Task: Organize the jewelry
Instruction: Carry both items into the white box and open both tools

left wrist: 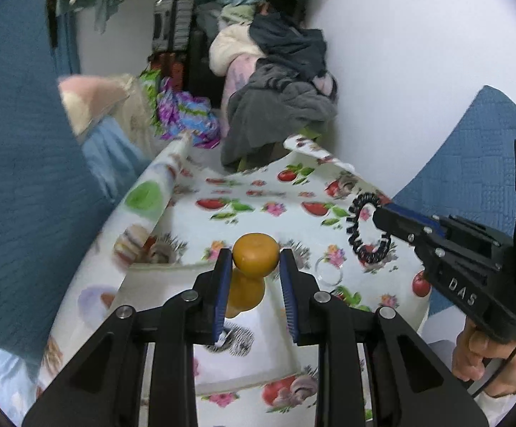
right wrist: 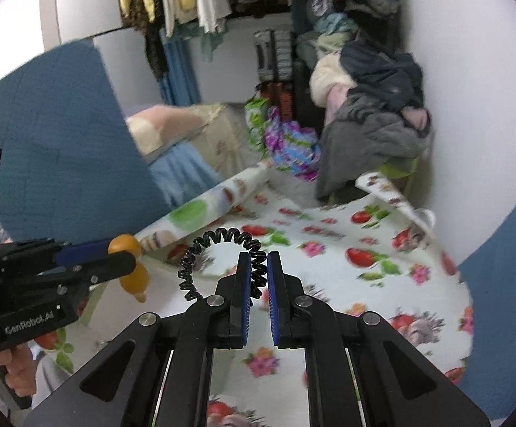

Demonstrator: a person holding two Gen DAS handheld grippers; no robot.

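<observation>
At the left, a white tray (left wrist: pixel 258 352) is seen lying on the fruit-and-flower tablecloth (left wrist: pixel 243 192); what it already contains cannot be made out, apart from a dark blurred item near the left gripper's base. An orange knobbed stand (left wrist: pixel 254 256) is framed by the left gripper (left wrist: pixel 256 259), whose blue pads (left wrist: pixel 222 284) are set close on either side of its rounded top. Whether the knob is actually squeezed or only bracketed cannot be told from either view.

Just to the right of the stand, a clear ring-shaped piece (left wrist: pixel 329 272) is left lying on the cloth, outside the tray.

Further right, a black spiral coil band (right wrist: pixel 222 259) is pinched by the right gripper (right wrist: pixel 259 274), whose jaws are closed onto one side of the loop. The band is held lifted above the cloth, near the stand but apart from it.

The task is judged to be underway rather than near its end: the band is held but not yet placed, presumably to be slipped over the stand, and the clear ring is still to be gathered.
</observation>
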